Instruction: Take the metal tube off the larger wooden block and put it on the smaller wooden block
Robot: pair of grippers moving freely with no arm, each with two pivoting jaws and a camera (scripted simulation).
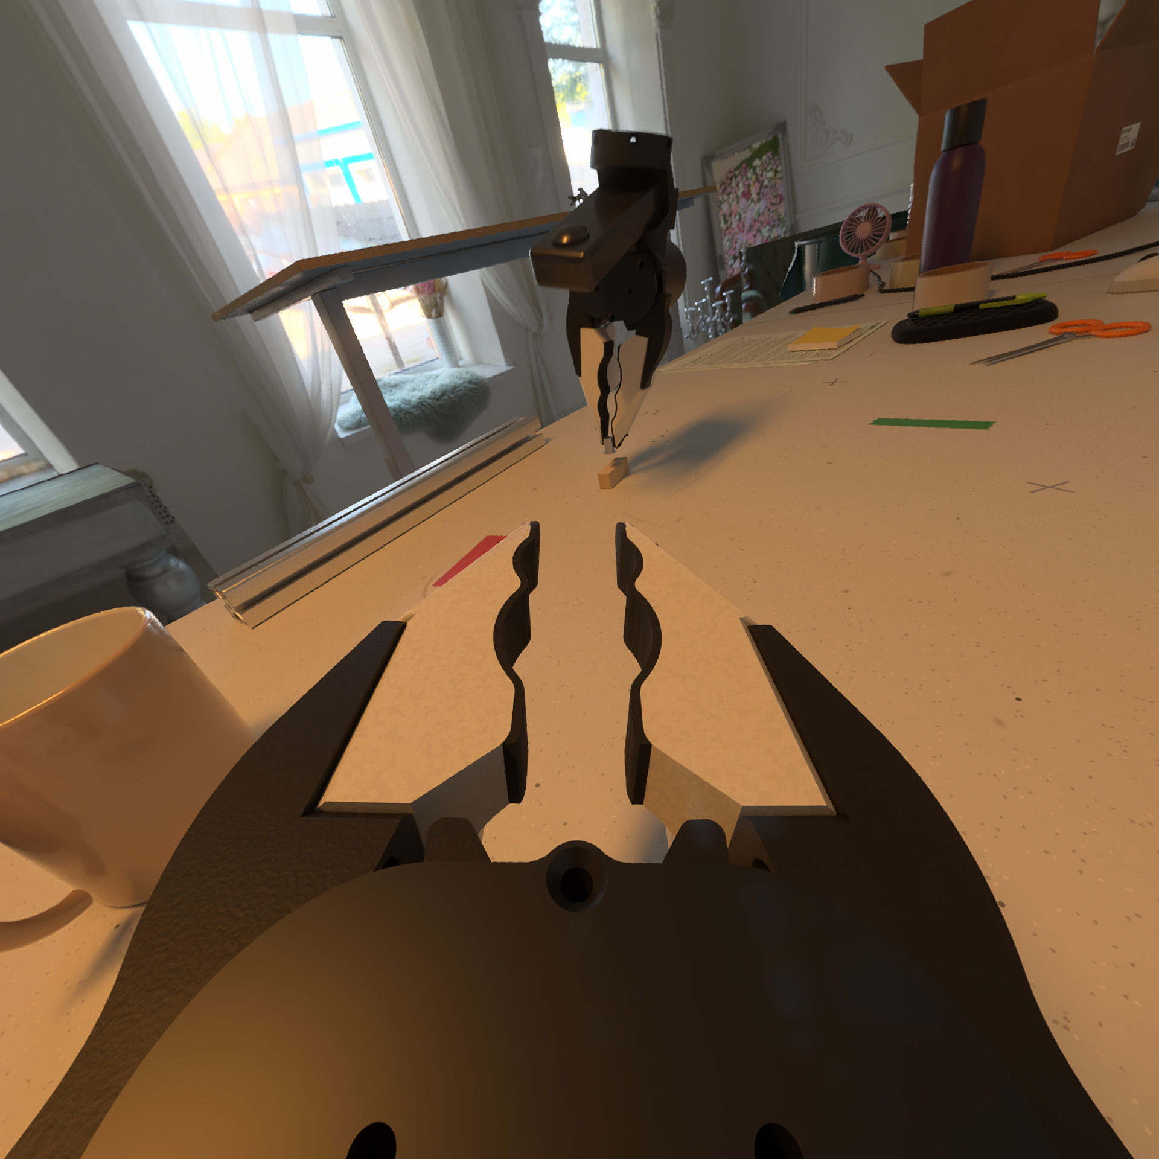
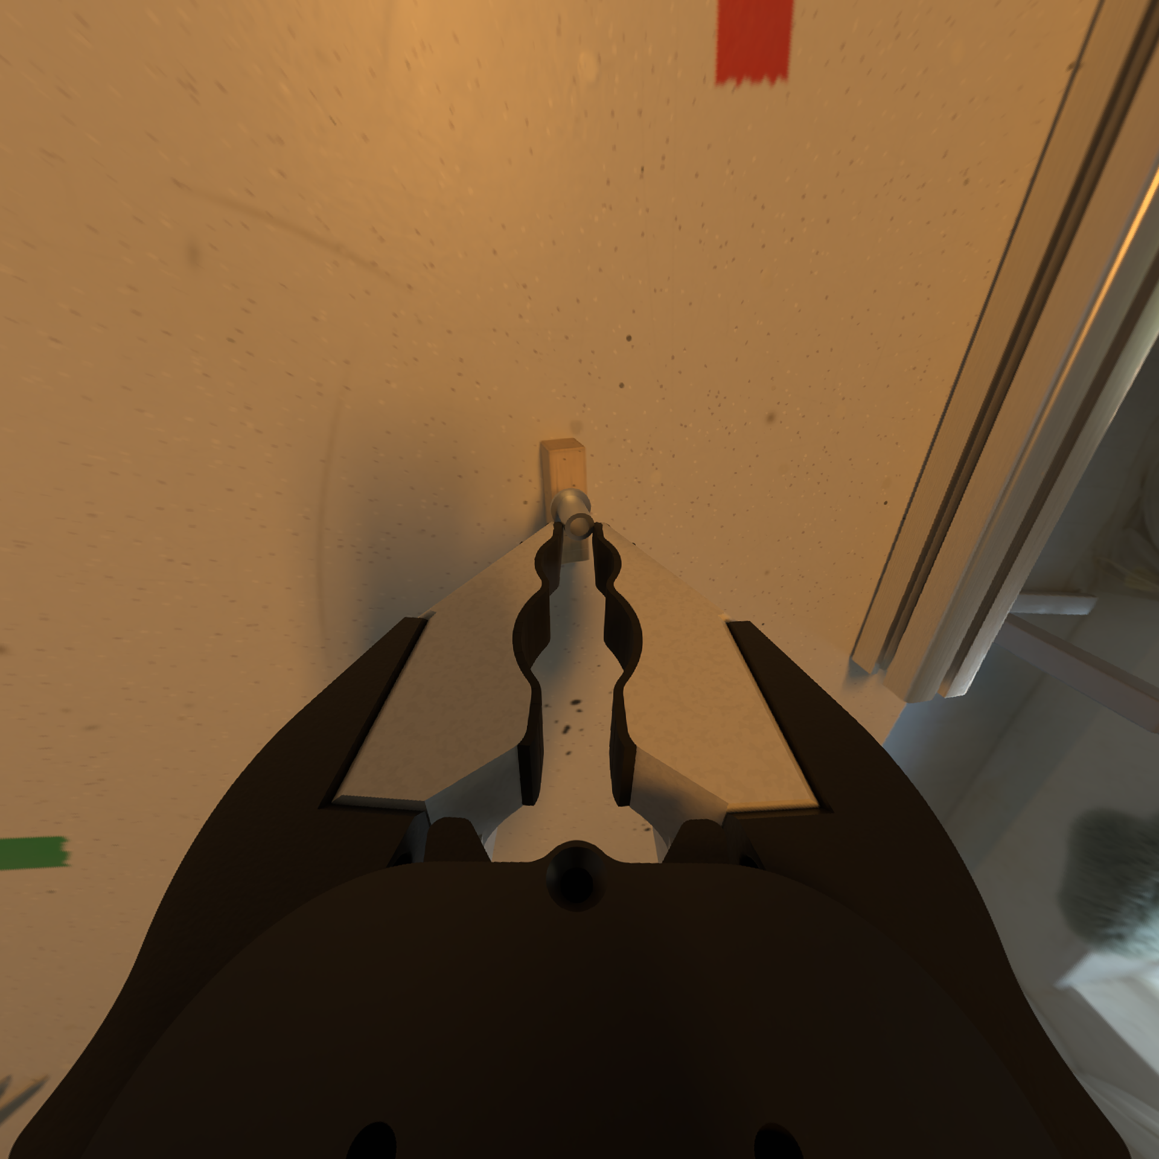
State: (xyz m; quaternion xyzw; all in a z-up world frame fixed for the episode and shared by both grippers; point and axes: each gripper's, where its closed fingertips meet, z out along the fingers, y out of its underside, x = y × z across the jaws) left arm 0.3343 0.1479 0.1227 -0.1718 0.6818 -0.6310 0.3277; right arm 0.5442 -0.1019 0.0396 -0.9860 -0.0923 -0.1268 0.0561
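Note:
My right gripper [image 2: 576, 527] points down at the table and is shut on a short metal tube [image 2: 574, 511], pinched at the very fingertips. The tube hangs just over a small wooden block [image 2: 564, 467] lying on the table; I cannot tell whether they touch. In the left wrist view the right gripper [image 1: 611, 439] shows ahead, with the tube [image 1: 607, 447] at its tips just above the block [image 1: 613, 471]. My left gripper [image 1: 577, 527] is open and empty, low over the table and short of the block. Only one wooden block shows.
A beige mug [image 1: 94, 752] stands close at my left. An aluminium rail [image 1: 376, 533] lies along the table's left edge and also shows in the right wrist view [image 2: 1003, 376]. Red tape [image 2: 752, 41] and green tape [image 1: 931, 423] mark the table. Scissors [image 1: 1066, 335], a bottle [image 1: 956, 182] and a cardboard box [image 1: 1035, 125] stand far right.

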